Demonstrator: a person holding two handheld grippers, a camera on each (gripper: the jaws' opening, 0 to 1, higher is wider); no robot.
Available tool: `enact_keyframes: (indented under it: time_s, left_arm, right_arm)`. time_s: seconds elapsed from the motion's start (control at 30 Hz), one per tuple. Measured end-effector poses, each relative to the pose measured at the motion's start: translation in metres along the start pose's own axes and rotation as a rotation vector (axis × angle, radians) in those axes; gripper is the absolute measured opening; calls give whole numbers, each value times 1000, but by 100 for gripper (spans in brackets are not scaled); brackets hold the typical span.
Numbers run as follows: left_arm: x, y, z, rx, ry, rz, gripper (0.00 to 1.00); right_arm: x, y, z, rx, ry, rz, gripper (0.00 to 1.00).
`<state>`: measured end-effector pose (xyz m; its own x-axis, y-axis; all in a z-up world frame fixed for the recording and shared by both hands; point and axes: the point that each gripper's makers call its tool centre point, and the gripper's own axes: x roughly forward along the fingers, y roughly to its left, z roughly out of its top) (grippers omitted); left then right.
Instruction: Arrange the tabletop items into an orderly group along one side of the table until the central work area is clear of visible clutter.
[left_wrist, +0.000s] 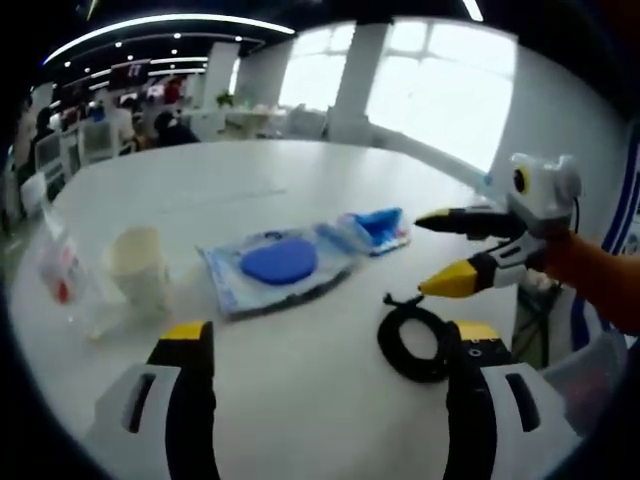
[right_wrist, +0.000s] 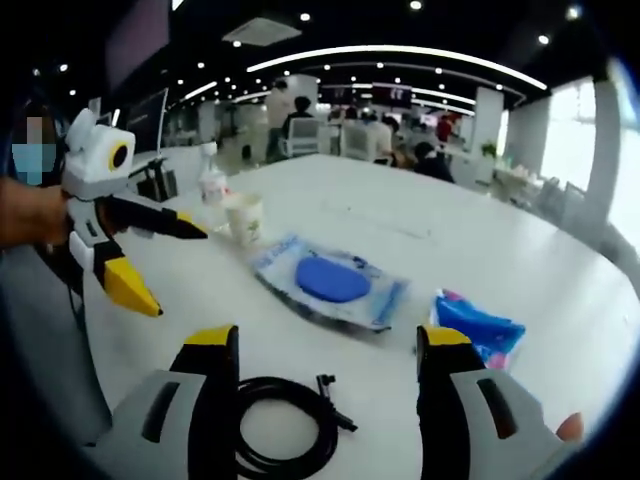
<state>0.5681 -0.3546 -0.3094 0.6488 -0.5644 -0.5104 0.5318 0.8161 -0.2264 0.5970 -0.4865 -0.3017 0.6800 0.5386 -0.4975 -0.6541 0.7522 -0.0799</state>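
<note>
cup (left_wrist: 137, 265): 1 | cable (left_wrist: 415, 340): 1 | packets (left_wrist: 278, 266): 2 | bottle (right_wrist: 212, 184): 1

In the left gripper view, bare white table (left_wrist: 300, 400) lies open between the jaws toward 12 o'clock, up to the clear bag holding a blue disc (left_wrist: 280, 263). Obstacles: coiled black cable (left_wrist: 415, 340) at 2 o'clock, paper cup (left_wrist: 138, 265) at 10 o'clock, blue packet (left_wrist: 375, 229) at 1 o'clock. The far tabletop is unobstructed.
</note>
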Motion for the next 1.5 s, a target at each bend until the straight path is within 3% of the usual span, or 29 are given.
enact_keyframes:
  time_s: [0.3,0.77,0.97,1.5]
  left_arm:
    - [-4,-24,-14,5,19,-28,93]
    - [16,-65,-33,28,87,-100,88]
    - [33,-70,-41,24,127,-111,79]
    - [69,-81,-48,83,207,-145,47]
  right_arm:
    - [-24,5,-16,26,3,-27,72]
    - [-47,6,-65,100,89,-63,65]
    - [-44,9,-78,125,132,-51,55]
    - [-25,11,-92,181,212,-21,32]
